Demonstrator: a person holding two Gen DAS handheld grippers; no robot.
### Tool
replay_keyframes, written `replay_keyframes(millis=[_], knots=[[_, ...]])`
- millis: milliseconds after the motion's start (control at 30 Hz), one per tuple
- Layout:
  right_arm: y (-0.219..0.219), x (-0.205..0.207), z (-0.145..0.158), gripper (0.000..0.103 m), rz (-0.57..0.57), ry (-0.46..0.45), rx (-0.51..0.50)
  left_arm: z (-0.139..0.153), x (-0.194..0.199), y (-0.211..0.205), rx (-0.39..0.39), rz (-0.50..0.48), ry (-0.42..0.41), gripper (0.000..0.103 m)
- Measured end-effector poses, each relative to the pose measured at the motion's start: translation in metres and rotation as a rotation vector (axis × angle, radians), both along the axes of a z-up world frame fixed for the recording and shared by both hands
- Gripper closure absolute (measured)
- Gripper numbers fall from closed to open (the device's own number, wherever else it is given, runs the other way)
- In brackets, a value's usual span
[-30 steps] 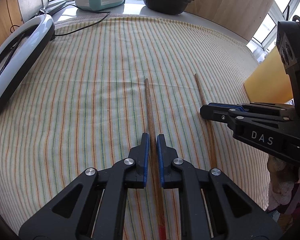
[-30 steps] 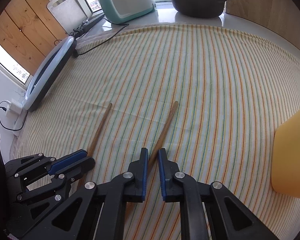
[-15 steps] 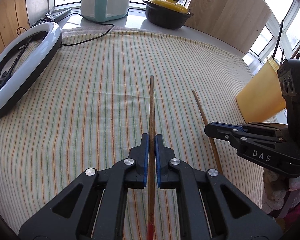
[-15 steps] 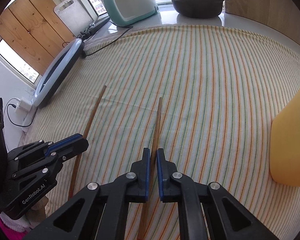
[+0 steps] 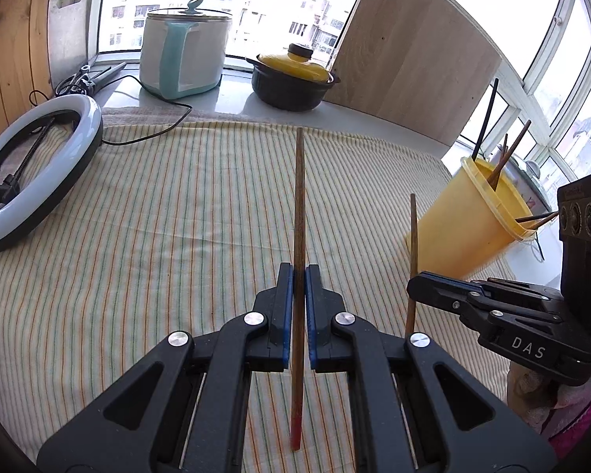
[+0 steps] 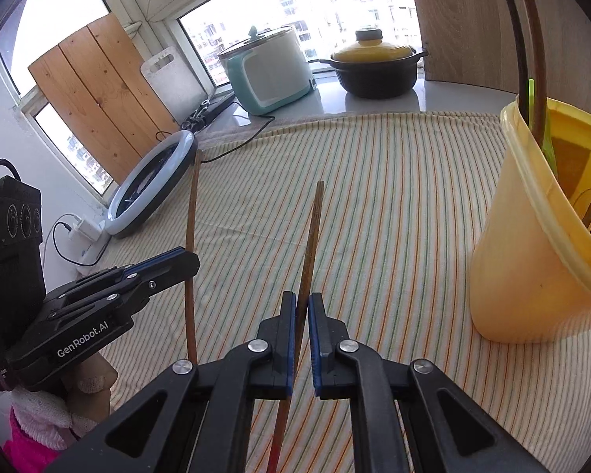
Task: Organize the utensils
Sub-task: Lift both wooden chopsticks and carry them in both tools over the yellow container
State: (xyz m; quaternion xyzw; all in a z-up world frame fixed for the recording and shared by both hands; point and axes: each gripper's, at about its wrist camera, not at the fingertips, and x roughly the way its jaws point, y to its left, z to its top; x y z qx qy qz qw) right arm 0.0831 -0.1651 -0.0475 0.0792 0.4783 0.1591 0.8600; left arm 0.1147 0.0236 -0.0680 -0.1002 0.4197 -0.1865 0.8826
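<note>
My left gripper (image 5: pixel 299 276) is shut on a brown chopstick (image 5: pixel 299 213) with a red end, held raised above the striped cloth. My right gripper (image 6: pixel 301 303) is shut on a second brown chopstick (image 6: pixel 311 236), also lifted. Each gripper shows in the other's view: the right one (image 5: pixel 413 283) with its chopstick (image 5: pixel 413 232), the left one (image 6: pixel 193 260) with its chopstick (image 6: pixel 191 213). A yellow plastic cup (image 5: pixel 472 220) holding several chopsticks stands at the right, close to my right gripper; it also shows in the right wrist view (image 6: pixel 532 256).
A ring light (image 5: pixel 31 173) lies at the cloth's left edge, its cable trailing back. A white-and-teal rice cooker (image 5: pixel 183 55) and a dark pot with a yellow lid (image 5: pixel 293 79) stand behind the striped cloth (image 5: pixel 177 216). A wooden board (image 5: pixel 413 59) leans at back right.
Both grippers have lifted their chopsticks off the cloth and tilted up, so the windowsill and the yellow cup have come into view. The grip on both chopsticks is unchanged.
</note>
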Motion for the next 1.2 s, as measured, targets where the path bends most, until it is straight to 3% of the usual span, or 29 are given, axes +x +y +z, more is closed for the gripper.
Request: replay_keyframes(millis=[567,1200], knots=[[-0.061,-0.052,0.070,0.100,-0.099,-0.242,0.018,0.063,-0.022,-0.038,-0.068,-0.091,-0.136,0.099],[-0.107,-0.081,0.151,0.100,-0.156,-0.423,0.077,0.115,-0.025,-0.077,-0.114,-0.173,-0.245,0.099]])
